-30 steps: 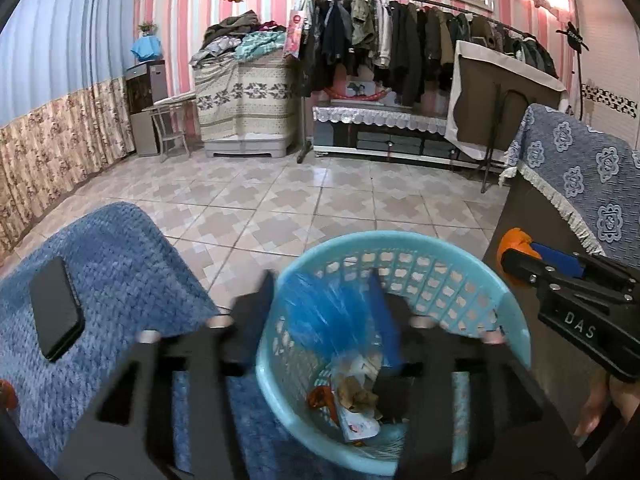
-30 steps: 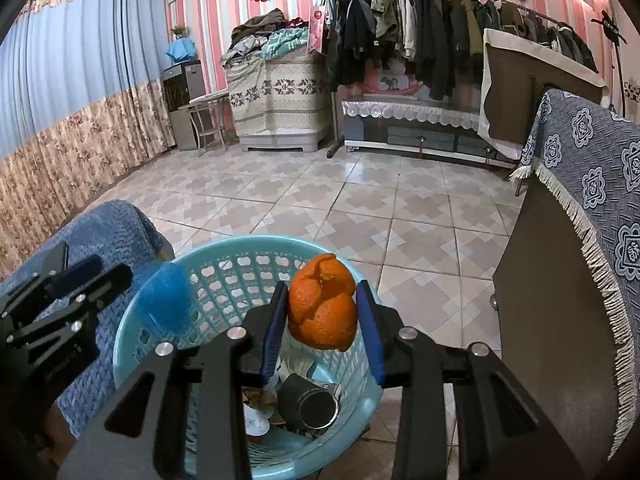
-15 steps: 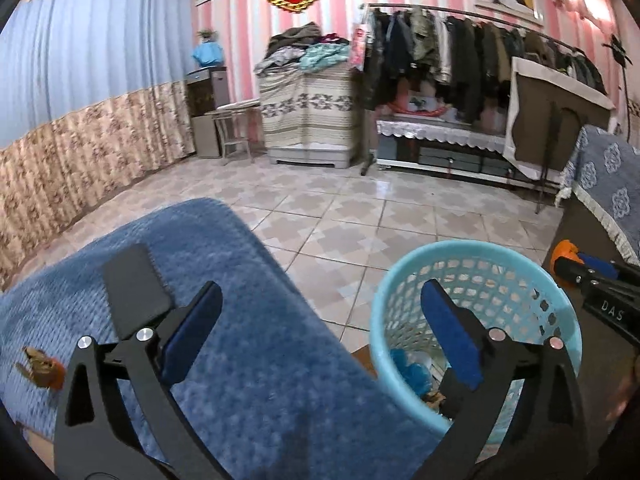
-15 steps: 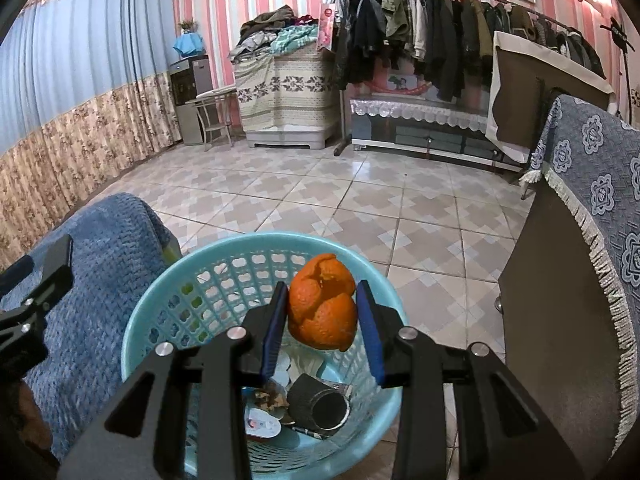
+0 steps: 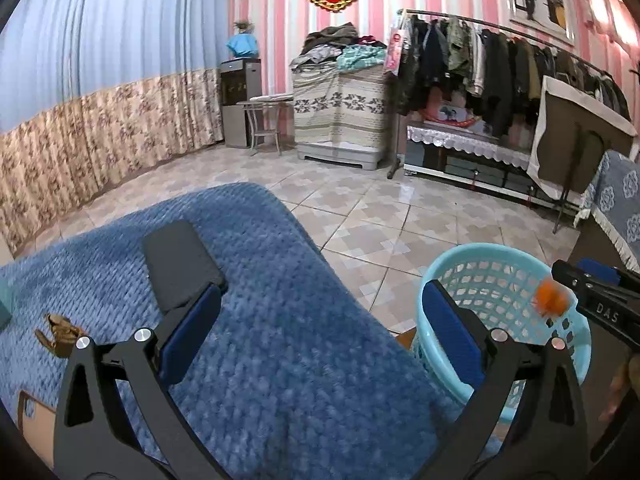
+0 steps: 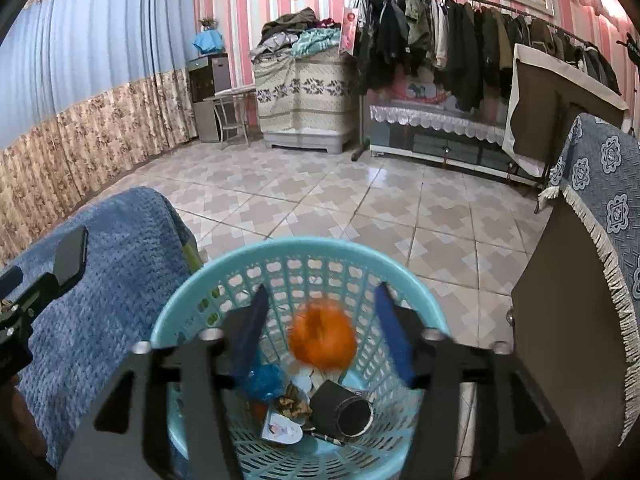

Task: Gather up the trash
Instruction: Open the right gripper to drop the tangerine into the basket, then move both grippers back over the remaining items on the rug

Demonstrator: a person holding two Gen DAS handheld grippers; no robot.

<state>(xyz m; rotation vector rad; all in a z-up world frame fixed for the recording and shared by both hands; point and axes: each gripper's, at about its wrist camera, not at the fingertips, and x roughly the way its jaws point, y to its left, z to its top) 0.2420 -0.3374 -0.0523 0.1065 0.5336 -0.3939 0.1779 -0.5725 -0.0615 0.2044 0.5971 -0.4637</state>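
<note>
My right gripper (image 6: 322,300) hangs over the light blue basket (image 6: 280,249) with its jaws opening. The orange peel (image 6: 322,340) is blurred and loose between them, touching neither pad, above the trash in the basket. That trash includes a blue wrapper (image 6: 264,378), a black cup (image 6: 344,408) and a small card (image 6: 280,428). My left gripper (image 5: 316,312) stands wide open and empty over the blue blanket (image 5: 280,360). A brown scrap (image 5: 58,334) lies on the blanket to its left. The left wrist view also shows the basket (image 5: 508,280), the orange peel (image 5: 552,300) and the right gripper (image 5: 576,272).
A black phone (image 5: 180,264) lies on the blanket just beyond my left finger. A brown cabinet with a fringed blue cloth (image 6: 600,200) stands right of the basket. Tiled floor (image 6: 340,200) stretches to a clothes rack (image 6: 460,40) and covered furniture at the far wall.
My left gripper opened, dropped the blue wrapper into the basket and swung left over the blanket. My right gripper opened and let the orange peel go; it now falls.
</note>
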